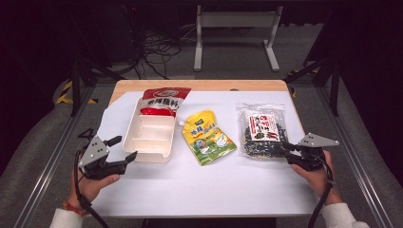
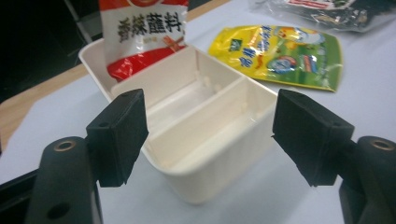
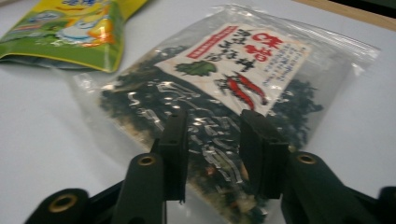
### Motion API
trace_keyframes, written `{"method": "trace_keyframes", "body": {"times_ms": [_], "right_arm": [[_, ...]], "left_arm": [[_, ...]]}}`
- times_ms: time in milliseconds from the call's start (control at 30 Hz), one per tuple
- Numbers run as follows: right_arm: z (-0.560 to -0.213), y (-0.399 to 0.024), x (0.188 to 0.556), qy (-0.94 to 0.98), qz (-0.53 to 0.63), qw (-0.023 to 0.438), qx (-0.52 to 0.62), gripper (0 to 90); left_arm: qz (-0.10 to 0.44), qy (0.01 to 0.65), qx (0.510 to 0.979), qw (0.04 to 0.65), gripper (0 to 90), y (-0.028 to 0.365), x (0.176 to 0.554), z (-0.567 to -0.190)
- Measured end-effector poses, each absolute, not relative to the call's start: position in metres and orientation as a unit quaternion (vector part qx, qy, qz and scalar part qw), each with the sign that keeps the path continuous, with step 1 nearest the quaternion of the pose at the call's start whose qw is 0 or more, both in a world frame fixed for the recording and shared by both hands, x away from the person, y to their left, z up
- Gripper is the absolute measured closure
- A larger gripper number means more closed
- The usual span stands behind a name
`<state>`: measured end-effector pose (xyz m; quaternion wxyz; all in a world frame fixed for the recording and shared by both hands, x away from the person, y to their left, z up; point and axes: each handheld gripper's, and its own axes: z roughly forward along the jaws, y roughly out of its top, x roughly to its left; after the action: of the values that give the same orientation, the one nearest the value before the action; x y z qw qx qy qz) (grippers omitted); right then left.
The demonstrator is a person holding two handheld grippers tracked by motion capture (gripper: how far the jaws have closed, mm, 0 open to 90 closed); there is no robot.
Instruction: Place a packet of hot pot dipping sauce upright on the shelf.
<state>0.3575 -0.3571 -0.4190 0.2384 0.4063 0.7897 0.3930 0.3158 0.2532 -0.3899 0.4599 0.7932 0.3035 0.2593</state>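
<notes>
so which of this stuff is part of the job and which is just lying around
In the job:
- clear bag of dried greens, at the right hand-held gripper
- divided white box, before the left hand-held gripper

Lying about:
- yellow-green pouch
- red and white packet, leaning into the box

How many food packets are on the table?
3. A red and white sauce packet leans in the far end of the white divided box; a yellow spouted pouch lies mid-table; a clear seaweed bag lies right.

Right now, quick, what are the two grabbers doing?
Left gripper: open, holding nothing, jaws either side of the white divided box.
Right gripper: jaws around the edge of the clear seaweed bag; cannot tell if pinched.
</notes>
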Motion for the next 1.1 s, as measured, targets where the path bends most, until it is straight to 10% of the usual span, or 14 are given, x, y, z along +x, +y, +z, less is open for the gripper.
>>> {"method": "trace_keyframes", "body": {"times_ms": [700,1100], "right_arm": [[-0.444,-0.383,0.425,0.752,0.387,0.135,0.517,13.6],[-0.448,-0.390,0.428,0.744,0.424,0.023,0.516,51.6]], "left_arm": [[0.189,0.288,0.833,0.432,19.7,0.232,0.286,-0.452],[0.182,0.274,0.844,0.424,19.4,0.221,0.289,-0.454]]}}
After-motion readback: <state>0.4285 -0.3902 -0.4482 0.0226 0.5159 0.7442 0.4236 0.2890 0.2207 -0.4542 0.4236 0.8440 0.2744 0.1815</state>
